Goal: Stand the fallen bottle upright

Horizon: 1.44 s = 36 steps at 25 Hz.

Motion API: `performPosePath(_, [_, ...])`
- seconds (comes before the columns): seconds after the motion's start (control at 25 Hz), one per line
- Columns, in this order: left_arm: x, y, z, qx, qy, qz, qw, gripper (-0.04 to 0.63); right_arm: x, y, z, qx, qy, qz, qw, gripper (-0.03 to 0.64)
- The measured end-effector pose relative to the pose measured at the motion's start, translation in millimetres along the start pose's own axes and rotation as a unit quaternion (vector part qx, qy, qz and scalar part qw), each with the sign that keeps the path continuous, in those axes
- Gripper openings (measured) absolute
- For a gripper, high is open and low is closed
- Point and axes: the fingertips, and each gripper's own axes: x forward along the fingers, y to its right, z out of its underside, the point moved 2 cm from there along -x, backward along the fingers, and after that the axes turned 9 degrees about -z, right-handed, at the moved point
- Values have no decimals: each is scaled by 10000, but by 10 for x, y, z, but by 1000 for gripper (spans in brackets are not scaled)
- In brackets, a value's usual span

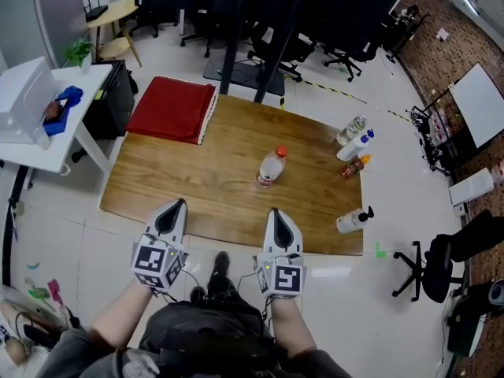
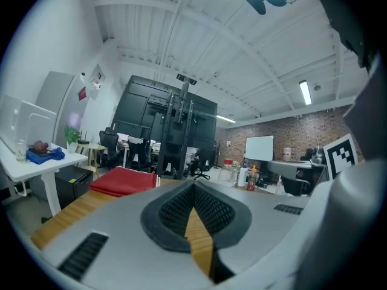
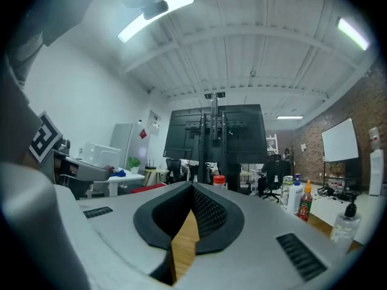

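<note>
Head view: shows the bottle (image 1: 270, 169) near the middle of the table (image 1: 197, 183), a little toward the right edge. Has it base down on the wood, red cap on top, long axis to all appearance vertical. Puts both tools at the near edge, well apart from it: left gripper (image 1: 175, 205) and right gripper (image 1: 276, 213), each with jaws together and nothing in them. Sets the bottle almost straight ahead of the right gripper, toward the far edge, and off to the right of the left one, which makes the right hand the nearer. Takes in a red cloth (image 1: 172, 109) at the far left corner, other bottles (image 1: 354, 144) by the far right corner and a pump bottle (image 1: 352, 220) at the near right corner.

Left gripper view: looks across the table with the left gripper (image 2: 193, 189) closed to a point, pads meeting at the tips, only bare wood showing under them. Finds the bottle (image 2: 228, 171) upright, right of the jaw line and well ahead.

Right gripper view: shows the right gripper (image 3: 193, 192) closed likewise and empty. Catches the bottle (image 3: 219, 179) by its red cap, just over the right jaw, very nearly dead ahead.

Reads as a task already done. Calls for no further grip. Should one be wanted, would suit the right hand: jaws wide, straight ahead, across the upright body.
</note>
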Motion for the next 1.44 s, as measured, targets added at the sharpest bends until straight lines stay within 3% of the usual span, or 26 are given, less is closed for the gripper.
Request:
performPosePath(0.32, [121, 402, -15, 43, -9, 305, 9995, 17, -139, 241, -110, -49, -5, 269, 9996, -2])
performPosePath(0.92, [344, 1326, -216, 179, 113, 308, 9993, 18, -533, 892, -24, -38, -228, -82, 9997, 0])
performPosePath(1.12, [253, 1448, -241, 239, 195, 203, 9993, 18, -667, 936, -74, 35, -203, -252, 9995, 0])
performPosePath(1.44, [76, 1575, -291, 299, 168, 169, 9993, 18, -964, 1166, 9, 66, -369, -38, 9993, 0])
